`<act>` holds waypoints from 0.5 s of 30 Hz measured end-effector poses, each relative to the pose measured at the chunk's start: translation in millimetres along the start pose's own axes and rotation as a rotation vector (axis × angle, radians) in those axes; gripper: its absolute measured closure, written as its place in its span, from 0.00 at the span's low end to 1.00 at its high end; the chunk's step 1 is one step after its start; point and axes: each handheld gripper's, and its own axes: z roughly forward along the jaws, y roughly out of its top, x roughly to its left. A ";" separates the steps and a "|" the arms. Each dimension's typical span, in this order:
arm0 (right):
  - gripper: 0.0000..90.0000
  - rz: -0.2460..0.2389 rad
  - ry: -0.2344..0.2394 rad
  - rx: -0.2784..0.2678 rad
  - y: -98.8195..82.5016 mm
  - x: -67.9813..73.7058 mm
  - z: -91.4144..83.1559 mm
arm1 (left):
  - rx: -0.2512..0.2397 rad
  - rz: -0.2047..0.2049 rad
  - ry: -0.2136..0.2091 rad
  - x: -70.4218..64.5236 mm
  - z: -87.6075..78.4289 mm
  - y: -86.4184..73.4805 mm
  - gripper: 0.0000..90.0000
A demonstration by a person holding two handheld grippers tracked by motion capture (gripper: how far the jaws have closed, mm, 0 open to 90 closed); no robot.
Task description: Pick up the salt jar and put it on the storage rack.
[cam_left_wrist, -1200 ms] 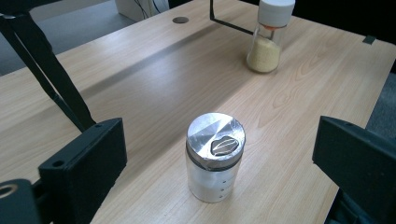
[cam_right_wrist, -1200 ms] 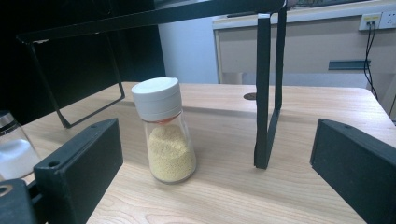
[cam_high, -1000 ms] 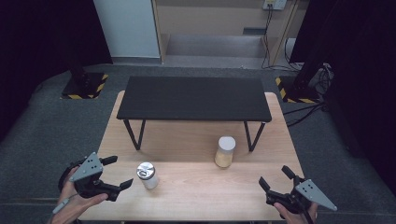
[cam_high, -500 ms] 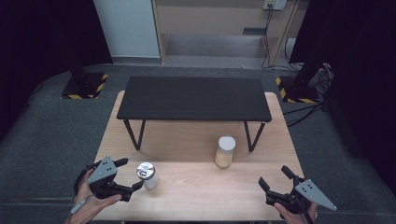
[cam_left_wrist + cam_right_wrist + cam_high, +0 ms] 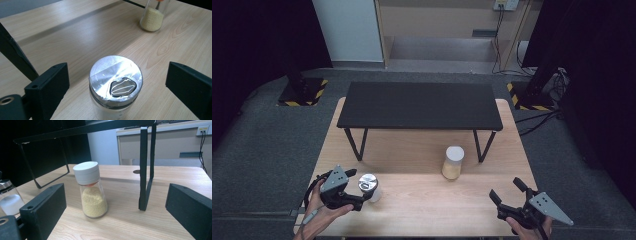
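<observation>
A glass jar with a shiny metal lid (image 5: 369, 186) (image 5: 115, 75) stands near the front left of the wooden table (image 5: 427, 210). My left gripper (image 5: 358, 189) (image 5: 117, 86) reaches it from the left, its jaws either side of the lid with gaps on both sides. They have just been closing a little, with the jar between them, and are still open. A white-capped jar of yellow grains (image 5: 453, 162) (image 5: 91, 195) stands mid-table. My right gripper (image 5: 505, 189) (image 5: 116, 205) rests open at the front right, pointing at that jar from a distance.
A low black bench on thin metal legs (image 5: 419, 105) spans the back half of the table; one leg (image 5: 145, 170) stands just right of the grain jar. The metal-lidded jar (image 5: 8, 200) sits at the left edge of the right gripper view. Grey carpet surrounds the table.
My left gripper has moved right and down, from left of the metal-lidded jar to around it. The right gripper and both jars have stayed put.
</observation>
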 end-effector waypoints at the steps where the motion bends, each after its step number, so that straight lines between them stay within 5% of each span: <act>1: 0.03 0.000 -0.001 -0.001 0.0 0.1 0.0 | 0.004 -0.002 0.000 -0.1 1.8 -0.2 0.05; 15: 0.04 0.001 -0.005 -0.007 -0.9 -0.4 -0.5 | 0.017 -0.031 0.010 -1.2 15.1 -8.7 0.13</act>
